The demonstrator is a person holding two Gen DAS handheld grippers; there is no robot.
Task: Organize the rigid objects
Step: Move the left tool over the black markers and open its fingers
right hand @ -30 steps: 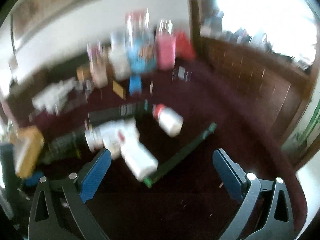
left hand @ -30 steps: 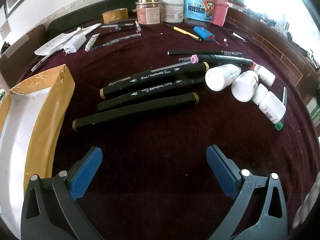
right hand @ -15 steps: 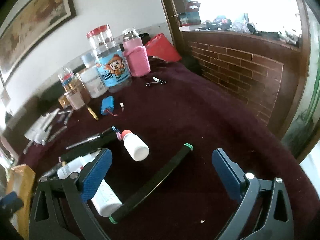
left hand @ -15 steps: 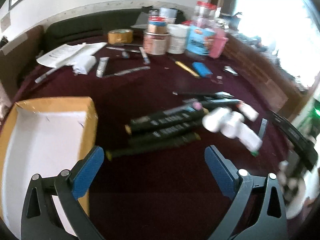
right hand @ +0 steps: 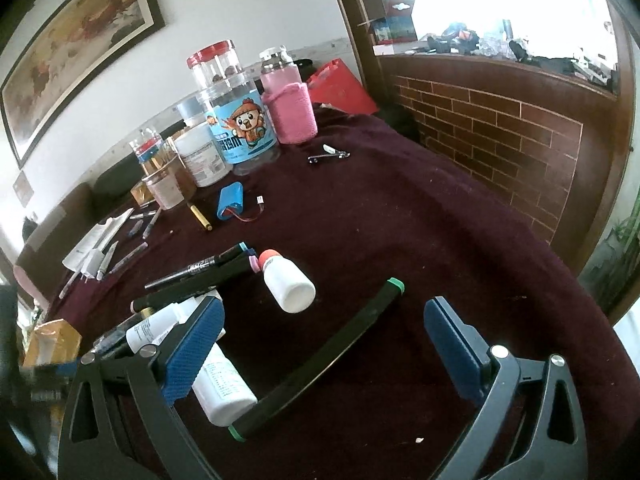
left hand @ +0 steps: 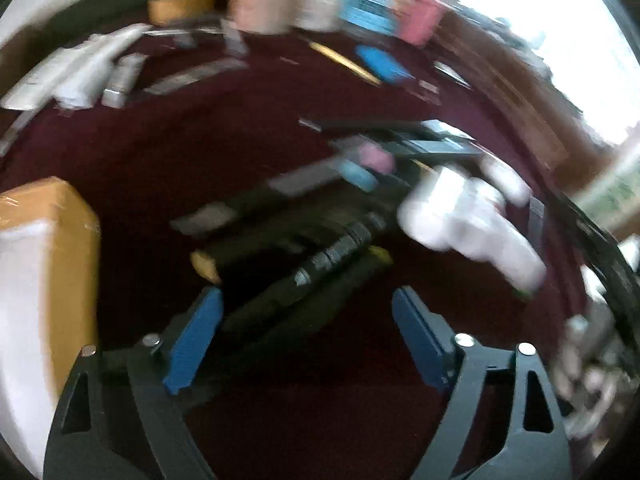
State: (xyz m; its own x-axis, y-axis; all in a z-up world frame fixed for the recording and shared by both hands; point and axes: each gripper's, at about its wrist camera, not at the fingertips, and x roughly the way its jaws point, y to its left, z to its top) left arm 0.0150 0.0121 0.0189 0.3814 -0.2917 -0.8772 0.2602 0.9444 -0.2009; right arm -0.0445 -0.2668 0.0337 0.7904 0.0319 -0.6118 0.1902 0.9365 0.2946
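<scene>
Several black markers [left hand: 296, 252] lie in a pile on the maroon cloth, blurred in the left wrist view. My left gripper [left hand: 308, 332] is open just above their near ends. White pill bottles [left hand: 468, 220] lie right of the pile. In the right wrist view a black marker with green caps [right hand: 320, 360] lies between the open fingers of my right gripper [right hand: 324, 344]. A white bottle [right hand: 222, 380] lies by its left finger and a red-capped white bottle [right hand: 286, 280] lies beyond.
A yellow-edged cardboard box [left hand: 48, 256] sits at the left. Jars [right hand: 240, 120], a pink-sleeved bottle [right hand: 288, 100], a blue battery pack [right hand: 230, 204], pens and papers [right hand: 96, 240] crowd the table's far side. A brick ledge [right hand: 500, 132] borders the right.
My left gripper has swung down and forward close over the marker pile, with motion blur. My right gripper has steadied and dropped a little toward the green-capped marker.
</scene>
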